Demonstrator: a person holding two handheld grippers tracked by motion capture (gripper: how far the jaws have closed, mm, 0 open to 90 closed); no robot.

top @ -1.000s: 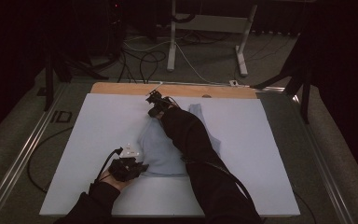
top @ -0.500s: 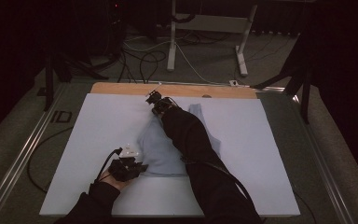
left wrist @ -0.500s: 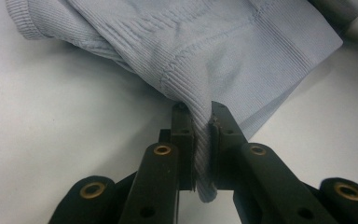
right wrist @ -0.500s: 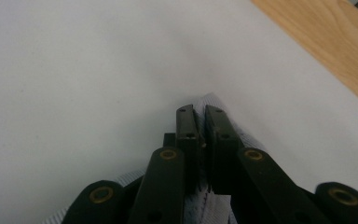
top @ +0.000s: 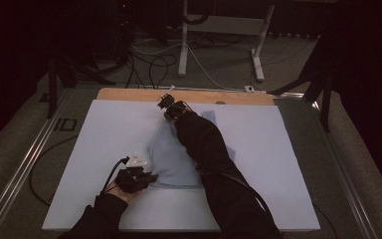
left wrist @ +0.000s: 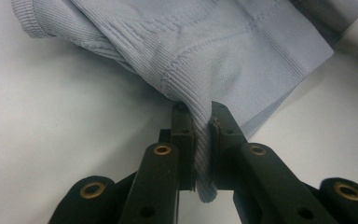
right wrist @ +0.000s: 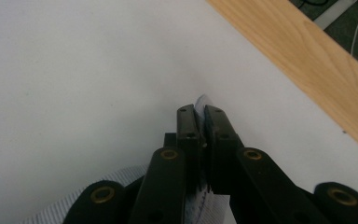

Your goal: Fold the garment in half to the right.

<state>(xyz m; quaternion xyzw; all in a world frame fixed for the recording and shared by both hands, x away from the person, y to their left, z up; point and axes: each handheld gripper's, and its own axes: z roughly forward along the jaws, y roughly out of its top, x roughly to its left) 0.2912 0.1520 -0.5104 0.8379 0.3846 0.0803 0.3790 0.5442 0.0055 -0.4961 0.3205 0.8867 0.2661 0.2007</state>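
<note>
Pale blue ribbed knit garment (top: pixel 171 159) lies rumpled mid-bench on the white sheet (top: pixel 104 129) covering the bench. My left hand-held gripper (left wrist: pixel 200 122) is clamped on a seamed edge at the near left side. My right hand-held gripper (right wrist: pixel 199 114) has just been closing; a sliver of the cloth now sits pinched between its jaws at the far edge, near the wooden bench rim (right wrist: pixel 307 60). Judgement: both grips secured; spreading or folding not yet begun.
</note>
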